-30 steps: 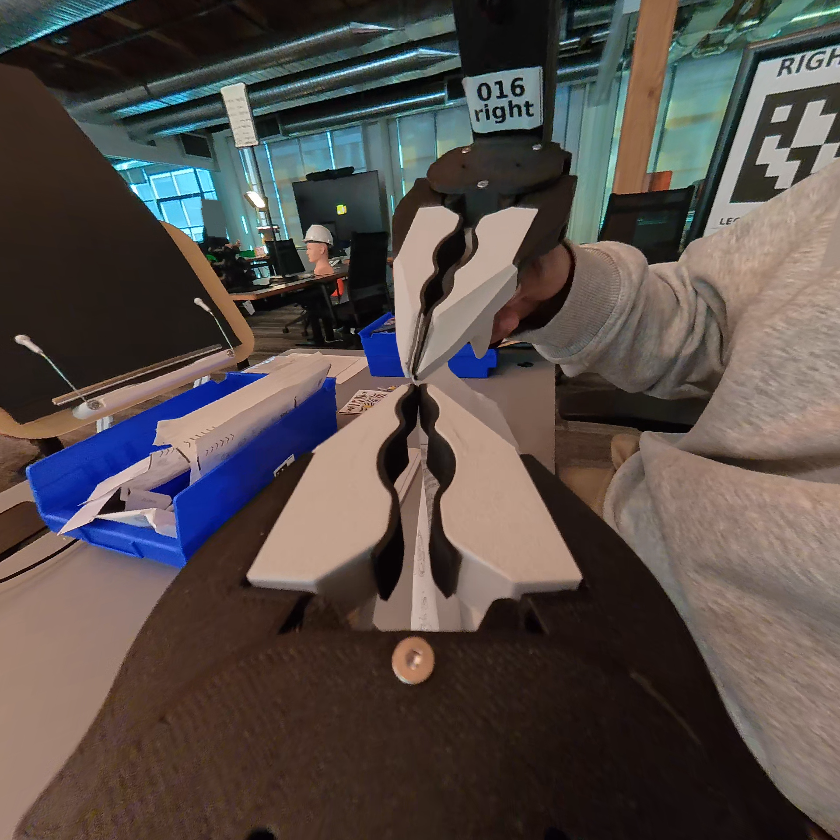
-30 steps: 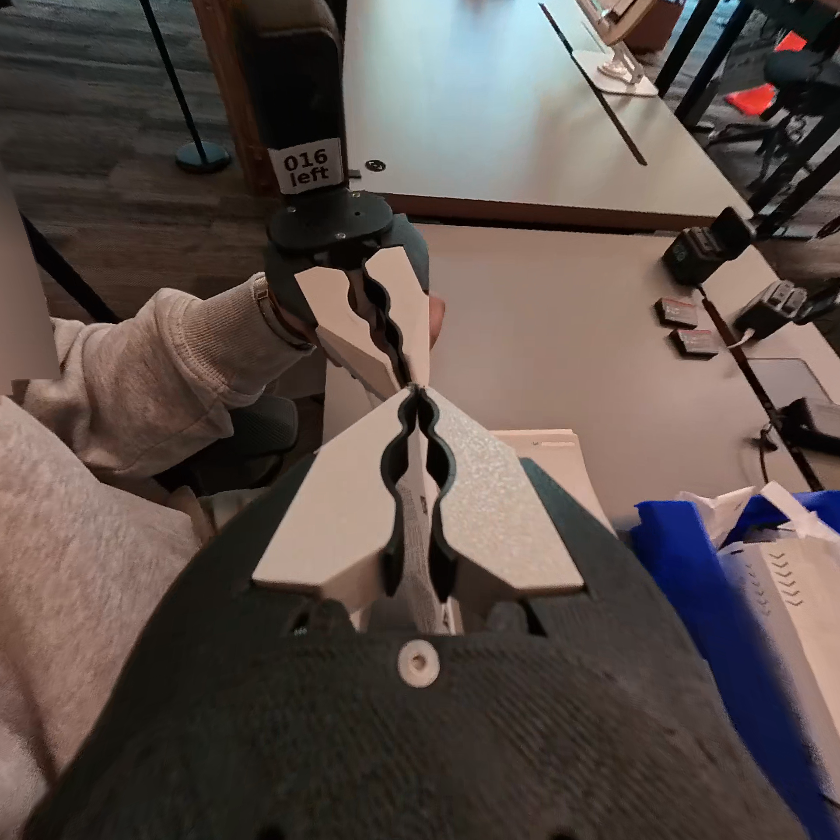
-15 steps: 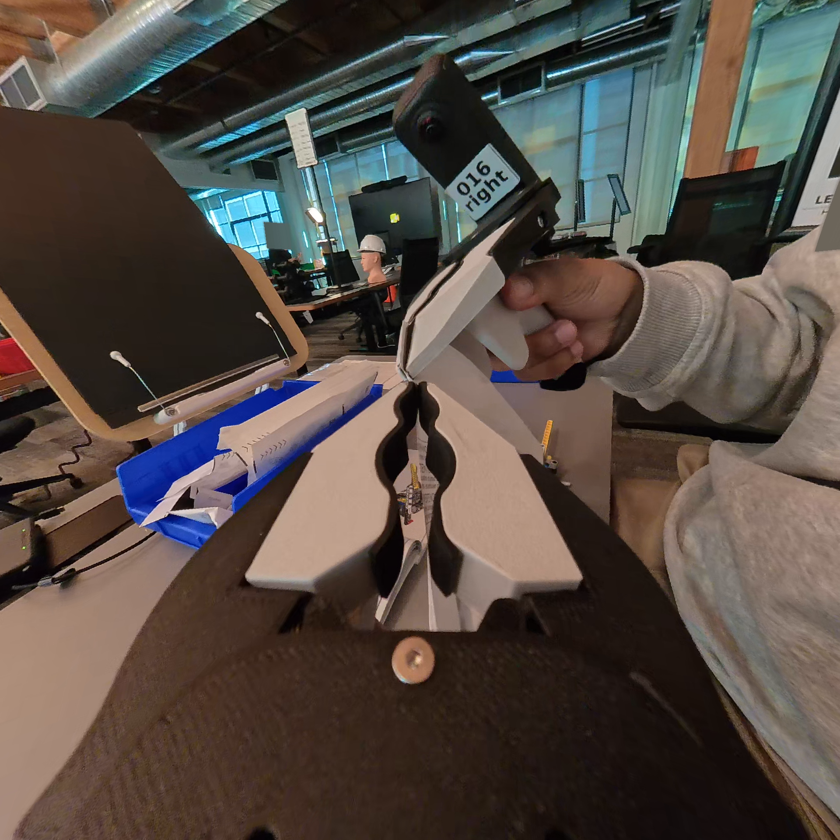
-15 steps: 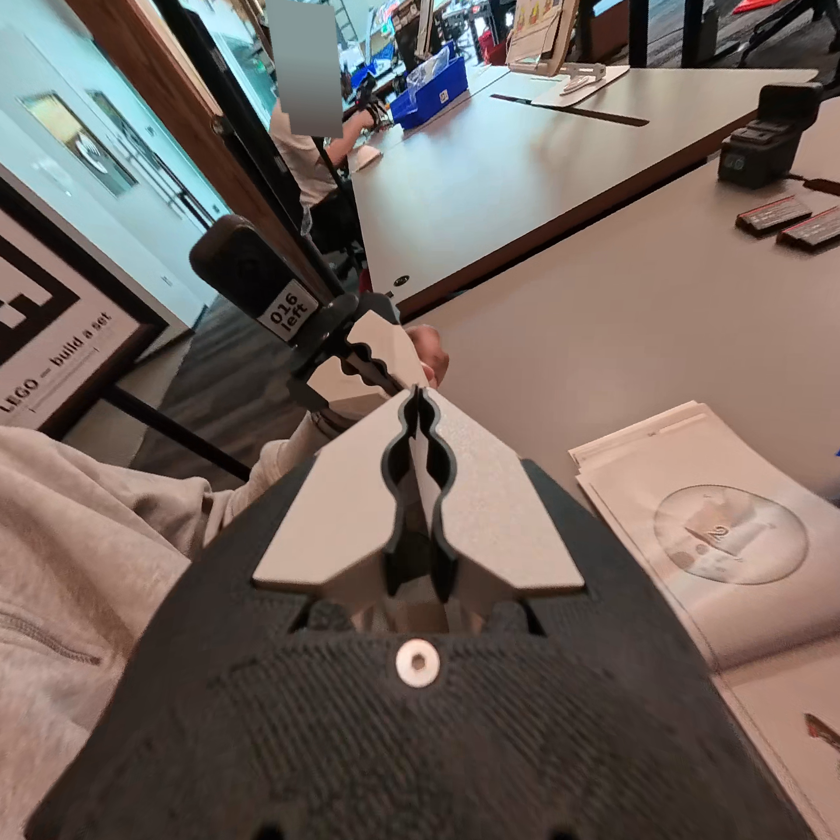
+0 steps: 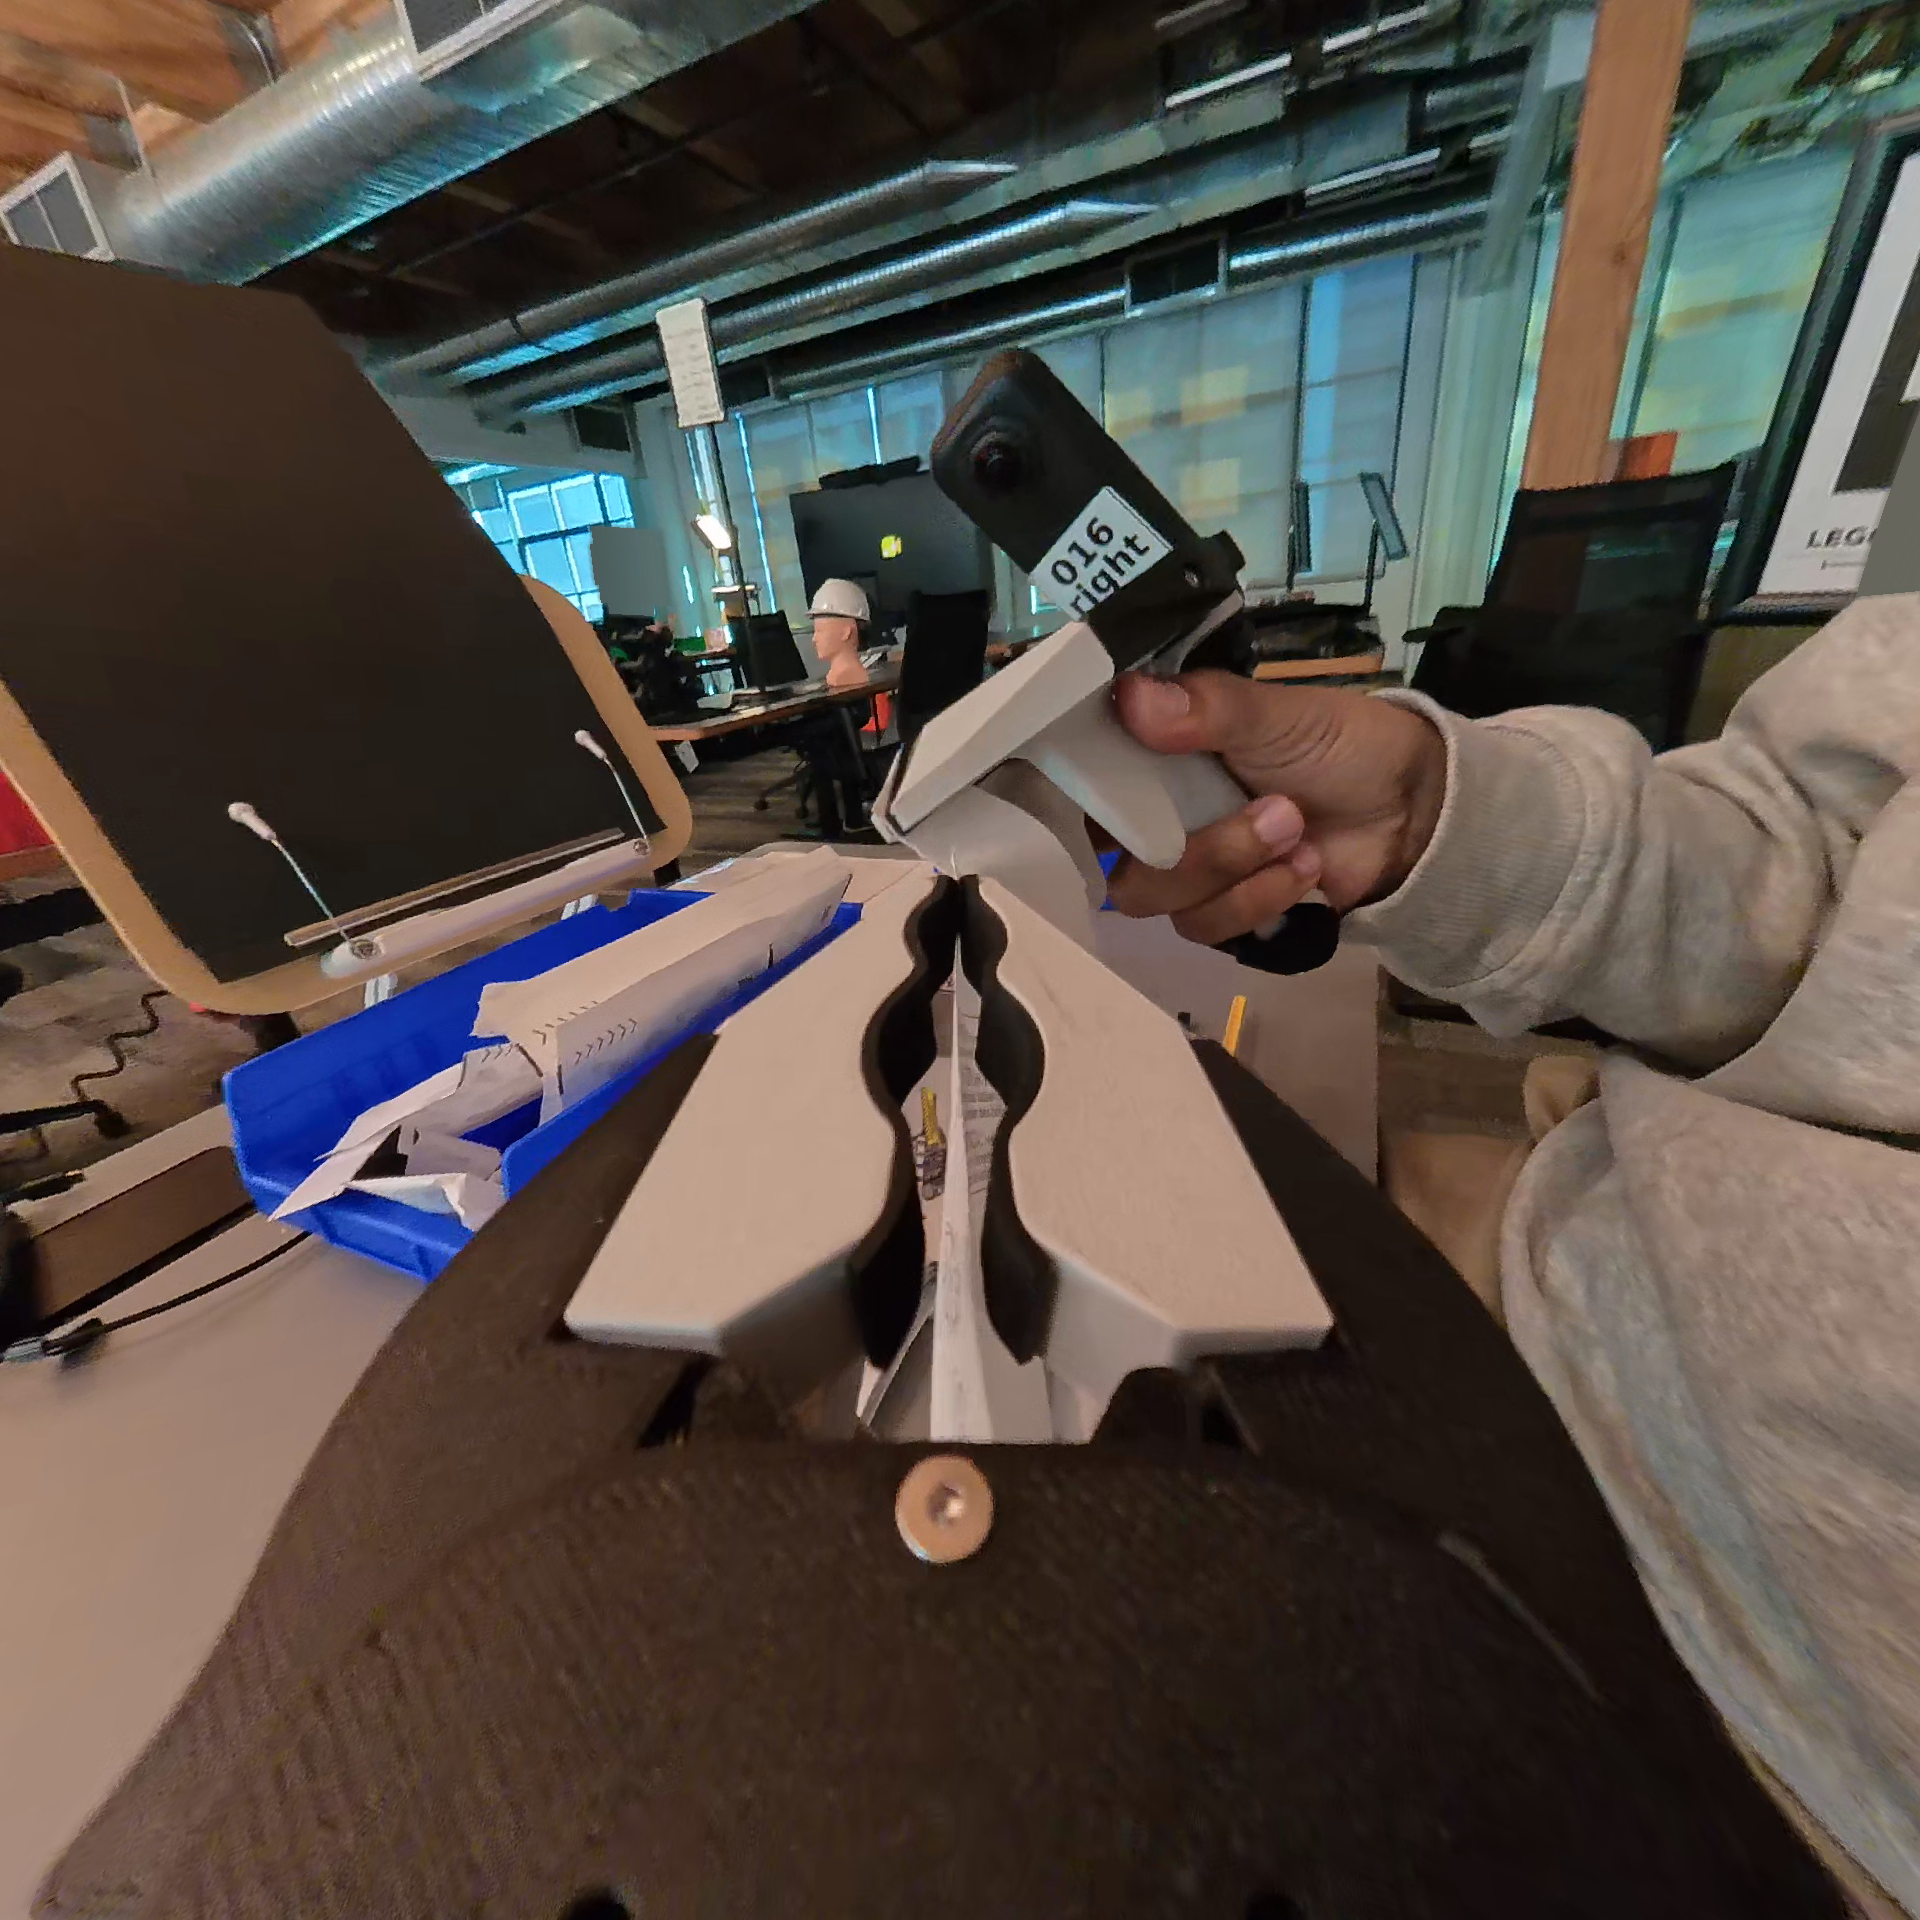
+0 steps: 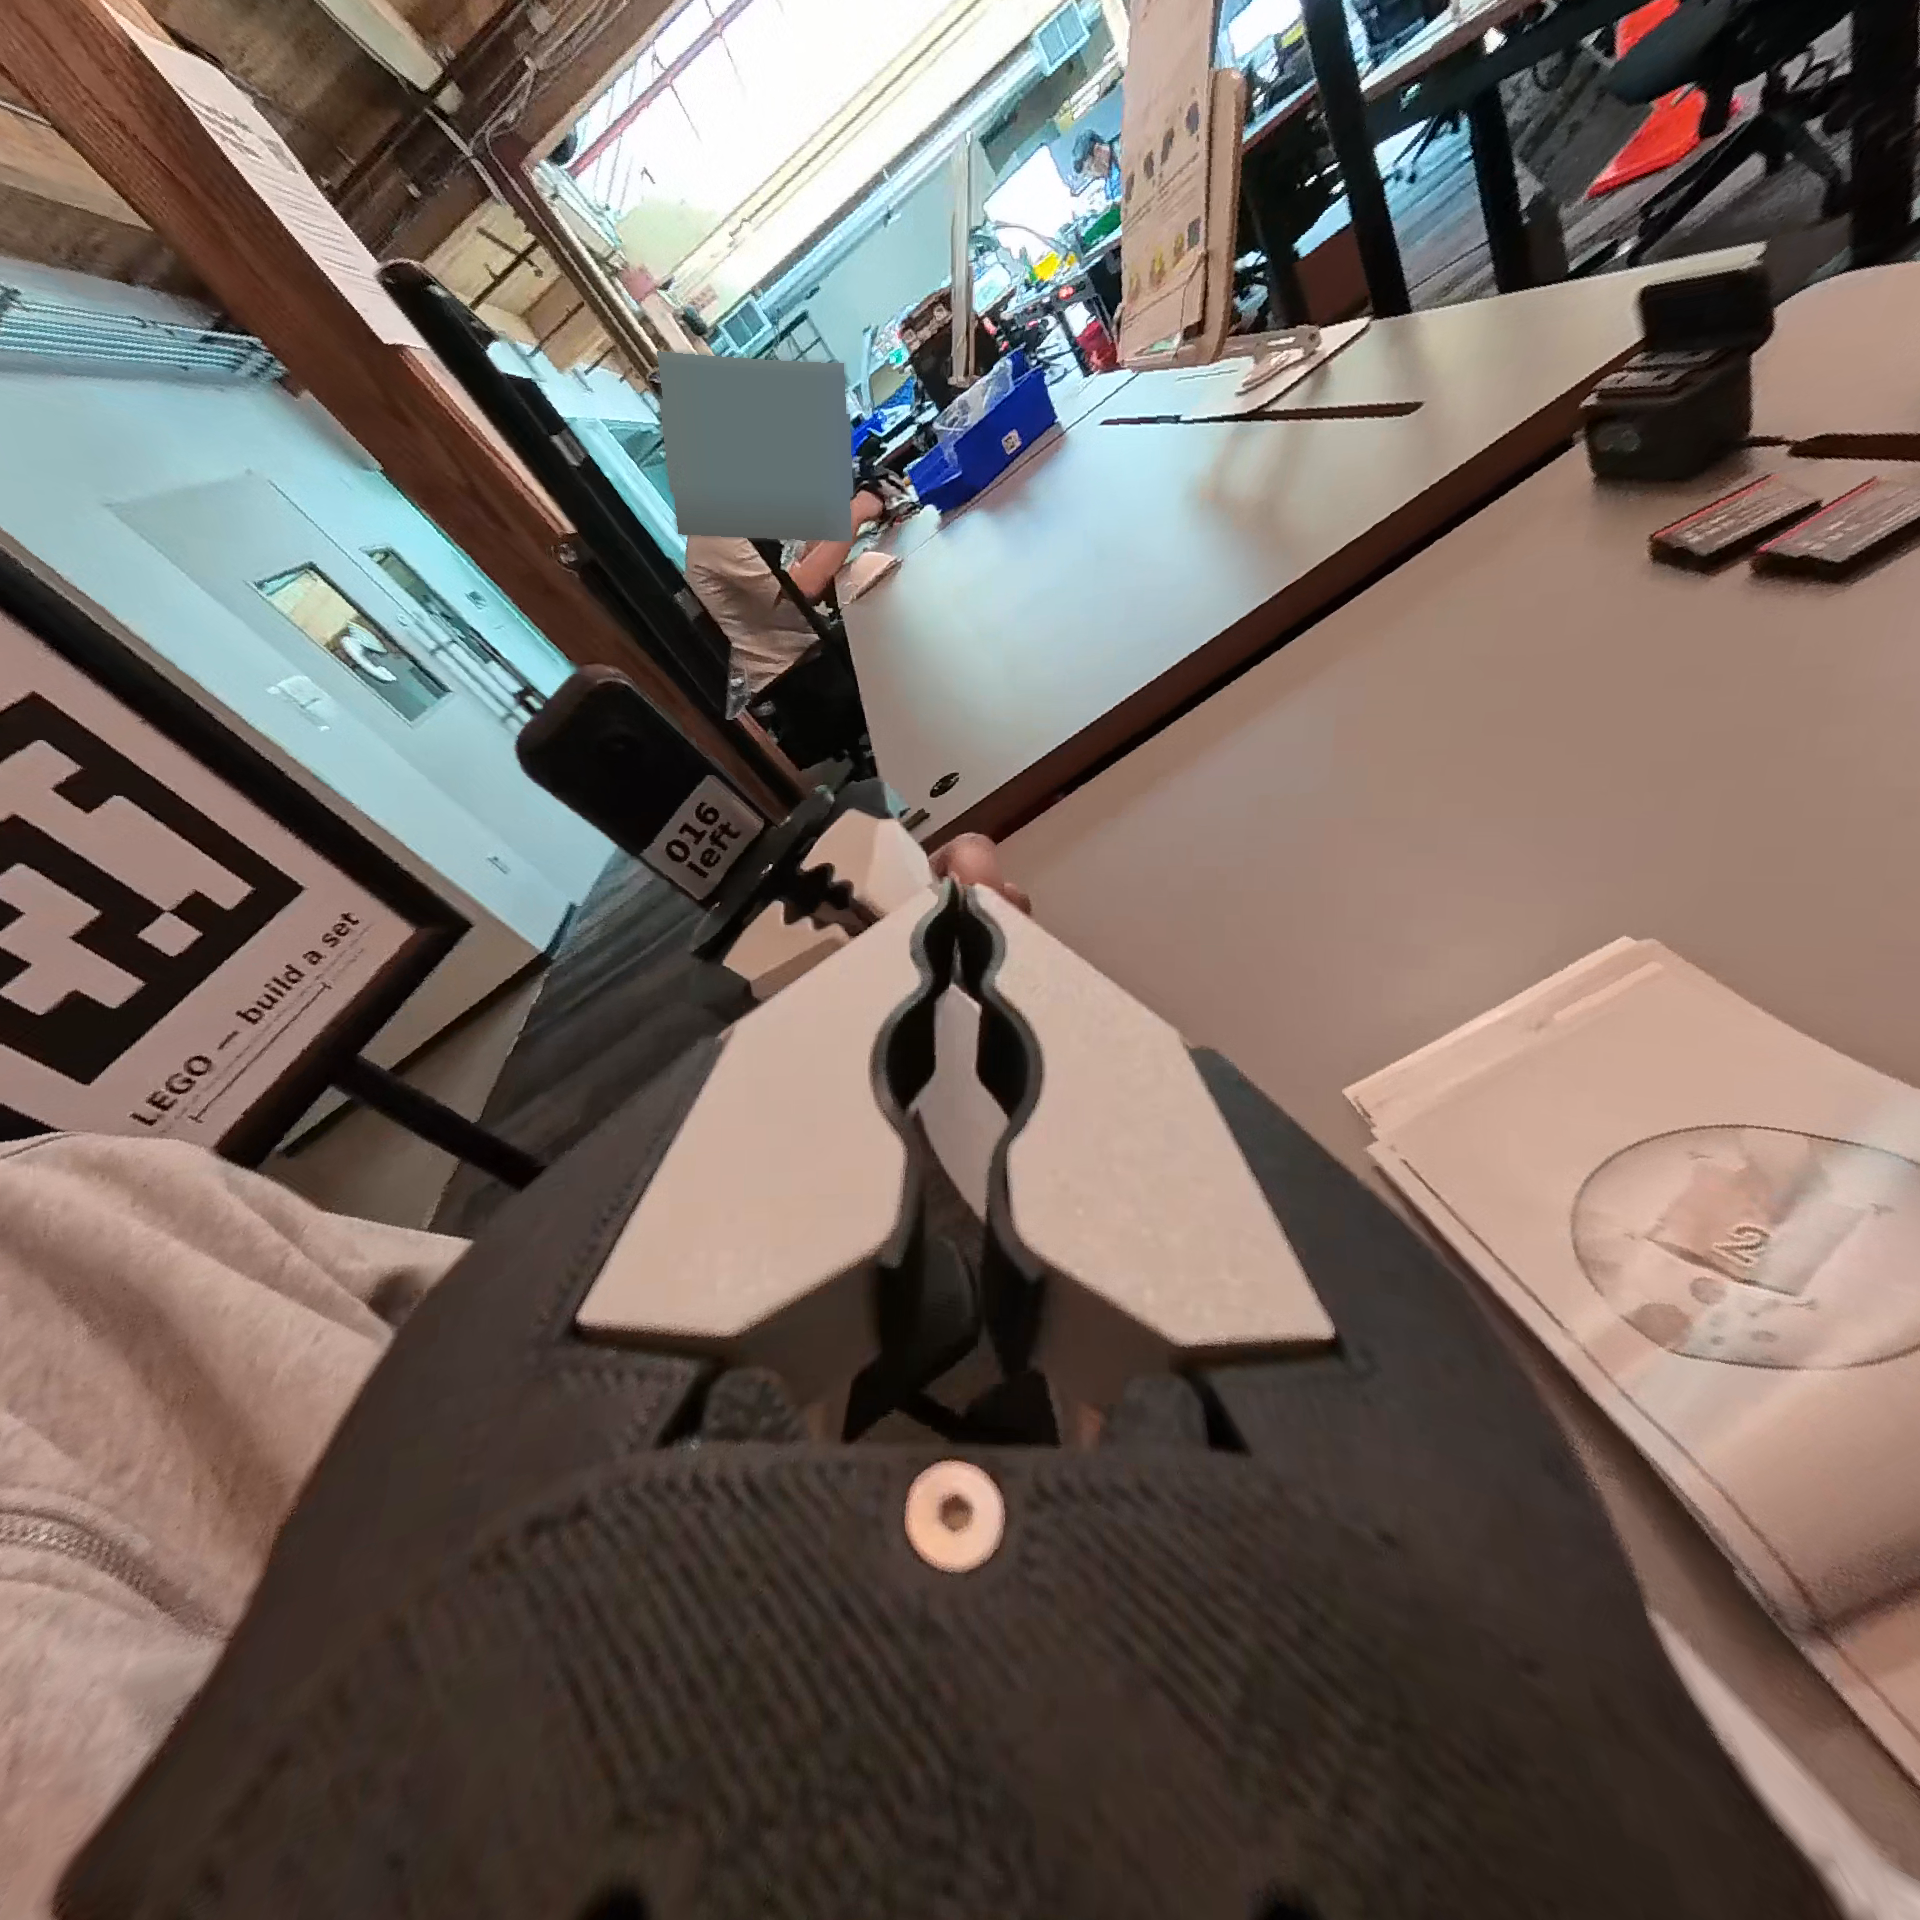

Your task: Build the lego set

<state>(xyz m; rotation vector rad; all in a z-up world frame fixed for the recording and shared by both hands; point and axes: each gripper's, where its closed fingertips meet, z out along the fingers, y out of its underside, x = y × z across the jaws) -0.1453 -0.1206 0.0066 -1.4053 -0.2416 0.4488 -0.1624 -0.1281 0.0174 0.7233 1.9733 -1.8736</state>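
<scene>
A black book stand [image 5: 260, 644] leans at ten o'clock. Below it, a blue bin [image 5: 416, 1101] holds torn white paper bags [image 5: 644, 997]. At centre, the left gripper [image 5: 954, 894] is clenched on a printed paper sheet [image 5: 951, 1226]. At one o'clock, the right gripper [image 5: 896, 826] pinches the sheet's top edge. Instruction booklets [image 6: 1662, 1247] lie on the table [image 6: 1455, 831] at three o'clock.

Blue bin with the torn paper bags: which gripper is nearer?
Left. The left gripper, shut on a paper sheet, sits just beside the blue bin; the right gripper is beyond it, farther off.
</scene>
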